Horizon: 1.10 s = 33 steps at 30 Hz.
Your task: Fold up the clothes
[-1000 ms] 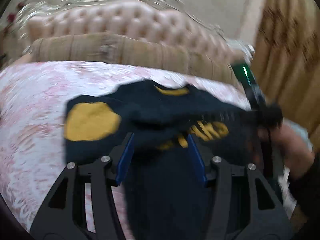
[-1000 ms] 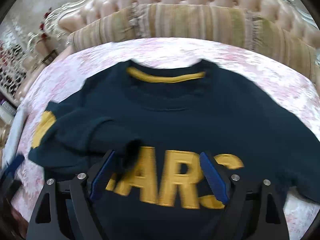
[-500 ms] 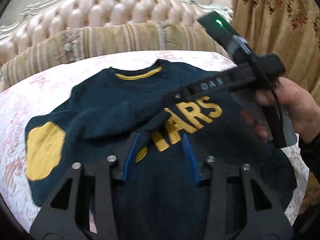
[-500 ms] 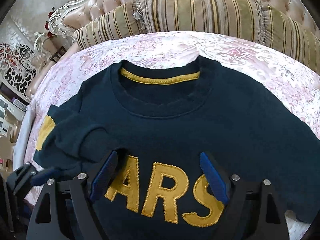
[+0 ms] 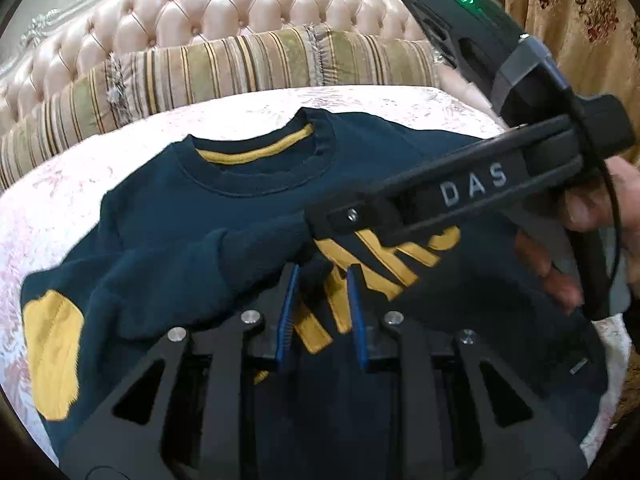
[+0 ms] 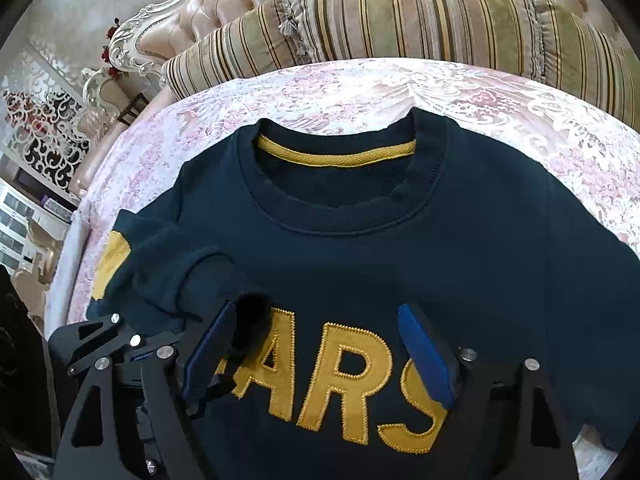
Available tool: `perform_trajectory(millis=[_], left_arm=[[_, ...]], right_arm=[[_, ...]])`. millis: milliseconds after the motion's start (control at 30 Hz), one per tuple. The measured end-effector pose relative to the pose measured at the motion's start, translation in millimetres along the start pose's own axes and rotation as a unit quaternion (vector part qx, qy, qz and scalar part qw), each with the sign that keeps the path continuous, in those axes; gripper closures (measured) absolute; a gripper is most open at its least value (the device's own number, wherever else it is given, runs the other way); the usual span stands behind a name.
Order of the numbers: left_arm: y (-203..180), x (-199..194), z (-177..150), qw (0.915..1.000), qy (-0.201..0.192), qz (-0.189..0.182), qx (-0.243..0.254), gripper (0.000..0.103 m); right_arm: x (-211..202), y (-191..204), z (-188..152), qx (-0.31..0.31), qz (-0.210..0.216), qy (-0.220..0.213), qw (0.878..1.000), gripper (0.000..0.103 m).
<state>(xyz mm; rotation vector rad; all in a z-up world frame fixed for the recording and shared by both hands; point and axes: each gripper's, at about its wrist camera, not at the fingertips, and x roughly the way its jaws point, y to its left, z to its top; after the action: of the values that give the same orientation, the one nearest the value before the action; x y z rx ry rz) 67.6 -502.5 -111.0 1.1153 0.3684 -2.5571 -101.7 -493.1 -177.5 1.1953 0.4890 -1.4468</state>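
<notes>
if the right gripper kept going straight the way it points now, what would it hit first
Most likely the front of the dark navy sweatshirt, at its yellow stitched letters, which lie between the open jaws of the right gripper. The folded-over sleeve cuff sits by the left pad and might touch first; depth is unclear.

Your sweatshirt (image 6: 400, 248) lies flat on the bedspread (image 6: 328, 92), collar toward the bolster pillow (image 6: 400, 20), headboard (image 5: 224, 12) behind that, one sleeve (image 6: 176, 276) folded across the chest at your left, curtain (image 5: 580, 8) off to your right.
</notes>
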Motion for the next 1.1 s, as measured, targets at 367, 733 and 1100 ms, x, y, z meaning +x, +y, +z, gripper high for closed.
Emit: perform_trajectory(millis=[367, 733, 1100], left_arm=[[8.3, 2.7, -4.2, 0.9998, 0.015, -0.012, -0.004, 0.096], [13.4, 1.2, -7.6, 0.9995, 0.011, -0.02, -0.019, 0.095], [15.0, 0.9, -7.7, 0.9991, 0.012, -0.026, -0.033, 0.095]], right_arm=[[-10.3, 11.3, -7.3, -0.121, -0.01, -0.023, 0.992, 0.021], [-6.7, 60.3, -25.5, -0.414, -0.099, -0.085, 0.901, 0.041], [-3.3, 62.2, -29.9, -0.466, -0.094, -0.09, 0.875, 0.045]])
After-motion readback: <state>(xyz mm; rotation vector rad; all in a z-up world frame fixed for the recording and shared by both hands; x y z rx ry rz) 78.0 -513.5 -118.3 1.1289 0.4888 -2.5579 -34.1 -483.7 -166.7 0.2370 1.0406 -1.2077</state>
